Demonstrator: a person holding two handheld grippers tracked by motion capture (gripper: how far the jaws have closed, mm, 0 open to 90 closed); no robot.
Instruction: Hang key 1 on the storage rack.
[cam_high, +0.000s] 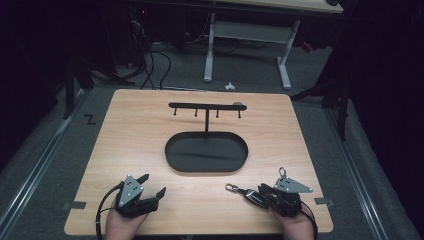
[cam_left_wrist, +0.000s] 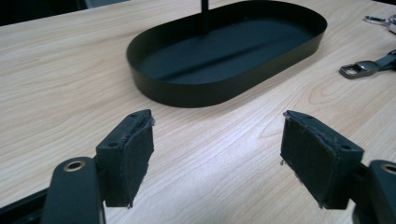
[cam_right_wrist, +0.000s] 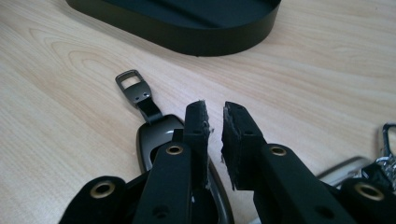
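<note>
Right gripper (cam_right_wrist: 215, 116) hovering over key fob (cam_right_wrist: 154, 140), jaws slightly parted, gripping nothing; left gripper (cam_left_wrist: 217, 154) spread wide, idle. Next, likely: pinching fob, hanging it on hook stand (cam_high: 206, 106).

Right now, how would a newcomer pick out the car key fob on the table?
Start from the black oval tray at the middle of the wooden table. Come toward the person's right hand: the key fob lies there by the right gripper. It is dark and glossy, with a strap ending in a metal clasp pointing at the tray.
</note>
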